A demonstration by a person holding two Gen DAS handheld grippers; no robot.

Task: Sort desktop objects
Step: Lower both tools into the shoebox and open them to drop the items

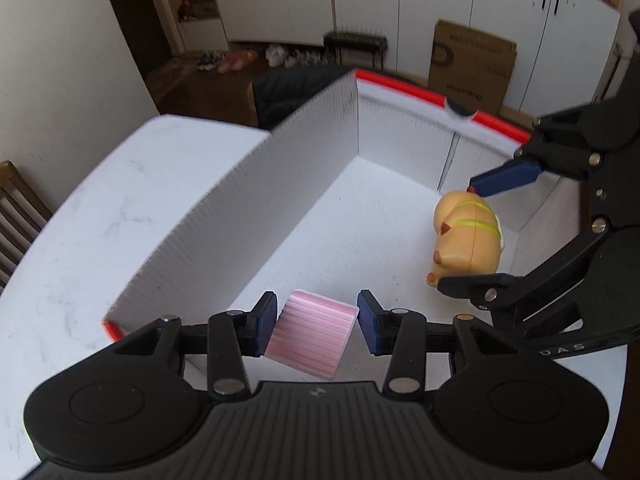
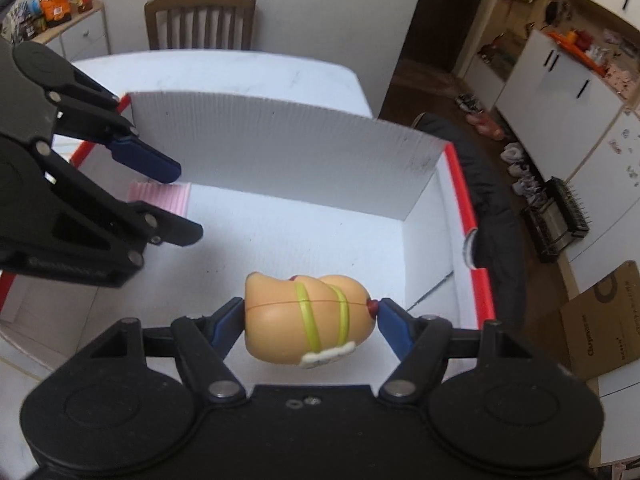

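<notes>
A pink ribbed block (image 1: 312, 334) sits tilted between the blue pads of my left gripper (image 1: 316, 322), which is shut on it above the near end of a white corrugated box (image 1: 312, 152) with a red rim. In the right wrist view the same block (image 2: 160, 196) shows between the left gripper's fingers (image 2: 186, 204). My right gripper (image 2: 308, 322) is shut on a tan toy hot dog (image 2: 308, 320) with yellow-green stripes, held endwise over the box floor (image 2: 320, 236). In the left wrist view, the hot dog (image 1: 468, 236) hangs in the right gripper (image 1: 460, 234) at the box's right side.
The box stands on a white marble-look table (image 1: 80, 208). A wooden chair (image 2: 200, 20) is at the table's far side. A dark jacket (image 2: 488, 184) lies beyond the box's red edge. Flattened cardboard (image 1: 472, 64) leans on white cabinets, and shoes lie on the floor.
</notes>
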